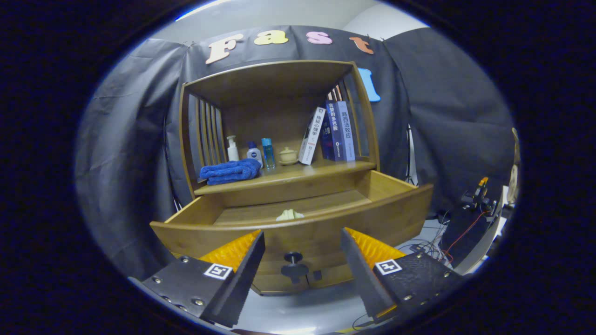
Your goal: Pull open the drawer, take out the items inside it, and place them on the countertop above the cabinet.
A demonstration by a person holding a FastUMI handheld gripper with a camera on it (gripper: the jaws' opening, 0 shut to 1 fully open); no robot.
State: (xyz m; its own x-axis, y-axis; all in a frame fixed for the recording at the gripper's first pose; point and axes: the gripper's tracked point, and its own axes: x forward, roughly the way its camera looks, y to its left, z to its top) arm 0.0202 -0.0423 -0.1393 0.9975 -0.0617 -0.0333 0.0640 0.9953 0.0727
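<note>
Wooden drawer (298,218) is sitting pulled open, and a small pale item (289,215) is lying inside near its front wall. The drawer's dark knob (293,267) is showing between the fingers. The gripper (302,253) is hanging in front with its fingers spread wide, holding nothing. I think the taking-out step is starting. Next, the fingers need to go up toward 12 o'clock, over the front wall, and pinch the item. The countertop (321,168), with a blue towel (230,171) at 10 o'clock, is waiting above.
</note>
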